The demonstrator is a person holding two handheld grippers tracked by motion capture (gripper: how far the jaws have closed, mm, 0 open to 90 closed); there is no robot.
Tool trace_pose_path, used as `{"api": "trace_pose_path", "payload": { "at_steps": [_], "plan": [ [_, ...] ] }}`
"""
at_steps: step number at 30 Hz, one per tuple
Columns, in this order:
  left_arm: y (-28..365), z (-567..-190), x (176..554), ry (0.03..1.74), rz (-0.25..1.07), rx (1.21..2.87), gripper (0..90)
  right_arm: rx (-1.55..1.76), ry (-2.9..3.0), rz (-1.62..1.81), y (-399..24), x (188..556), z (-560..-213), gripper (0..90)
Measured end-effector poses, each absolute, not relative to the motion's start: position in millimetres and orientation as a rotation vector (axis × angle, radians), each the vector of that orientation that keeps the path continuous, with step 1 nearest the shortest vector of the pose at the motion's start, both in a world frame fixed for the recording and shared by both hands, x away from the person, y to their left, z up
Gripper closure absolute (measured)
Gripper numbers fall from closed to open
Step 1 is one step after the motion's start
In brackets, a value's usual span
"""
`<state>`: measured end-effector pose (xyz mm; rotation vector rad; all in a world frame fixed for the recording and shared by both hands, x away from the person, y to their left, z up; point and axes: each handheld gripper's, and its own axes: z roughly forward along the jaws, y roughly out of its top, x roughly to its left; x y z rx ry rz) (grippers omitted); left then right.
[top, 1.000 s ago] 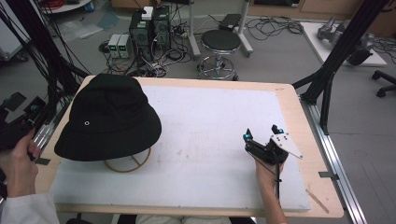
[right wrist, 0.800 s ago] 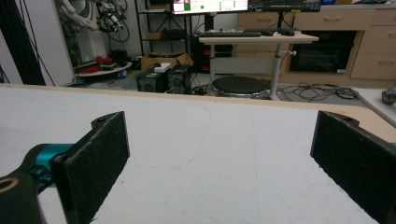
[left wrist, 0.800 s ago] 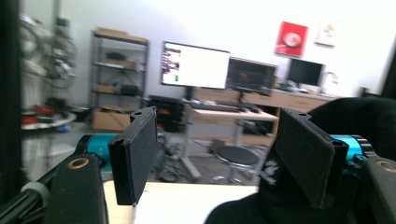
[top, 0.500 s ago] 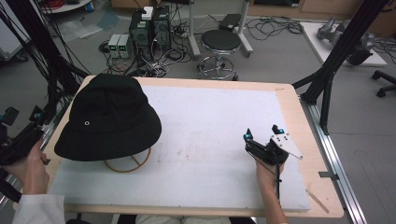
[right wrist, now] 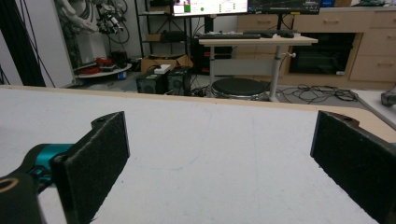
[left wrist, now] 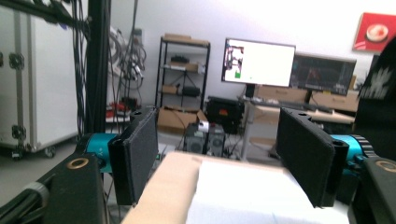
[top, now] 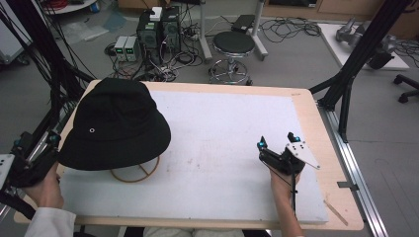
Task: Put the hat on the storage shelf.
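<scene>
Where the white mat (top: 222,148) ends, cabled computers (top: 158,27) crowd the floor.

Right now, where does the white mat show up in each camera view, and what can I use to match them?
High view: the white mat covers most of the tabletop, mid-frame.
Left gripper view: bottom centre, between the two open black jaws.
Right gripper view: across the lower half, beyond the open jaws.
Shared landmark: the wooden table rim bordering the mat.
</scene>
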<state>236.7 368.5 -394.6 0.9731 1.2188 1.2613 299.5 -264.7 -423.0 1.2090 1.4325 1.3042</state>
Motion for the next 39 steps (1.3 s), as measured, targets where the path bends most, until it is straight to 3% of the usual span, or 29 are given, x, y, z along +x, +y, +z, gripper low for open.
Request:
{"api": "trace_pose_path", "payload": {
  "at_steps": [10, 39],
  "plan": [
    [361.1, -426.6, 238.7, 1.224, 1.249, 1.051, 30.6, 1.24, 1.378, 1.304, -266.0, 292.3, -421.8, 3.5],
    [361.1, -433.5, 241.0, 1.243, 1.207, 1.067, 31.5, 1.246, 1.367, 1.319, -268.0, 287.0, -423.5, 3.5]
  ]
}}
